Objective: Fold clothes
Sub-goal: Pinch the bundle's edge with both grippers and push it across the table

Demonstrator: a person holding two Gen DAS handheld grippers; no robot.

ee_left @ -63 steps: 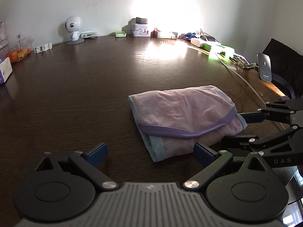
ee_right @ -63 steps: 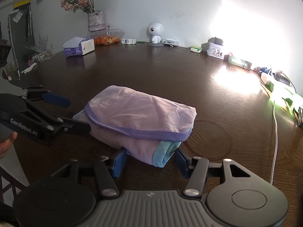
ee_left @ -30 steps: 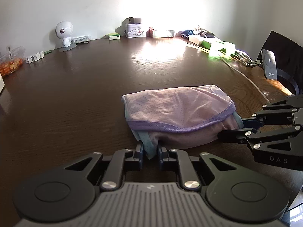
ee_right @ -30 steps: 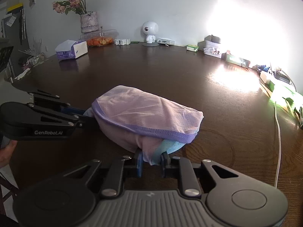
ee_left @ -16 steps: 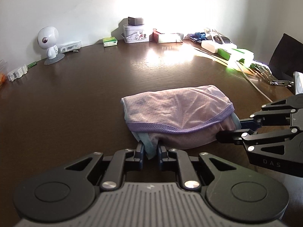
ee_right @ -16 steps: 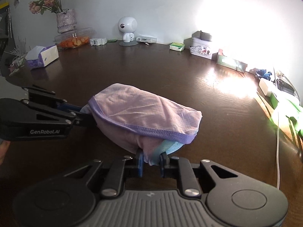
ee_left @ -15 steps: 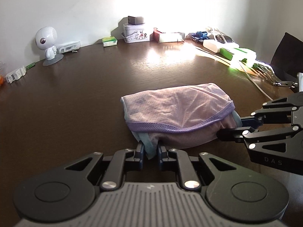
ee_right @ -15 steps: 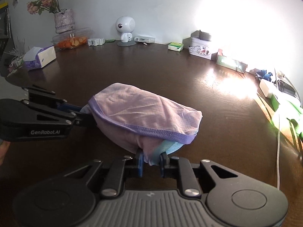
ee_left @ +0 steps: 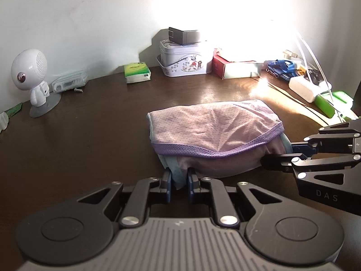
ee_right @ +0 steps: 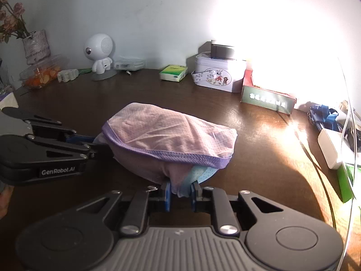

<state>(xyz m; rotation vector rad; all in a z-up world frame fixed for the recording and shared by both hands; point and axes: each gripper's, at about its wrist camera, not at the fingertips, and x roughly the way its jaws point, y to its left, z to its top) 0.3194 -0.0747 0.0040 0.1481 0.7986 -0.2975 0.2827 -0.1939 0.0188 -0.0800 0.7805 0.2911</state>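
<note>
bundle slides toward the wall

both grippers have carried the folded garment (ee_left: 214, 126) across the counter (ee_left: 90, 135) toward the back wall since a second ago; the clutter there looms much closer. the left gripper (ee_left: 178, 180) has its fingers narrowed on the bundle's near teal hem, and the right gripper (ee_right: 180, 190) pinches the other end the same way. the folding looks finished, so this reads as moving the bundle to where it will rest. it sits mid-counter, sagging between the two grips. ahead stand a tin (ee_left: 183, 59), a red box (ee_left: 234, 67), a green pack (ee_left: 137, 72) and a white robot toy (ee_left: 31, 79). cables and a white adapter (ee_right: 334, 146) crowd the right side, so room to go further is short.
</note>
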